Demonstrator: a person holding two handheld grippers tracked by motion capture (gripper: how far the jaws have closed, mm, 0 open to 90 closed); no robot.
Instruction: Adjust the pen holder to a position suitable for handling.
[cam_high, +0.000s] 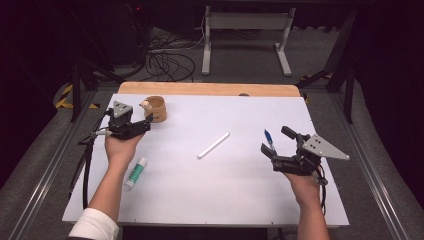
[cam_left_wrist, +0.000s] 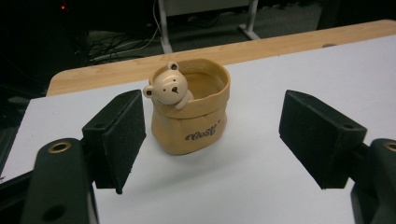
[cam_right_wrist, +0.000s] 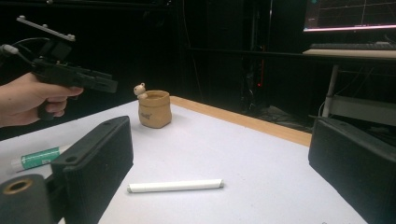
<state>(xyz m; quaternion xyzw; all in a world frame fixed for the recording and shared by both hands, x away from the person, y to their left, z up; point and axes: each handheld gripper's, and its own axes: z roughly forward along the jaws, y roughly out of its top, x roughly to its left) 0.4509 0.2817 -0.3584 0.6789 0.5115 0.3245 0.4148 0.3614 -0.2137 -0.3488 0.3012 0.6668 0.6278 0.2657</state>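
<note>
The bear pot (cam_left_wrist: 191, 109), a tan sack-shaped ceramic cup with a small bear figure leaning over its rim, stood upright near the far left corner of the white table top (cam_high: 240, 190). In the left gripper view it sat centred between the two black jaws but beyond their tips, with white surface visible around its base. The left gripper (cam_high: 145, 126) was held level just in front of the pot, pointing toward it. Its jaws stood wide apart and held nothing; neither pad touched the pot.

A green-and-white glue stick (cam_high: 136, 172) lay on the table beside the left forearm, nearer the person than the pot. A white marker (cam_high: 213, 145) lay diagonally near the table's centre, well apart from both grippers.

The right gripper (cam_high: 272, 150) hovered over the right part of the table. In the right gripper view its jaws stood wide open, with the white marker lying on the surface ahead of them and nothing between the pads. A blue pen (cam_high: 268, 138) lay just beside the right gripper's tips in the high view; contact could not be determined.
</note>
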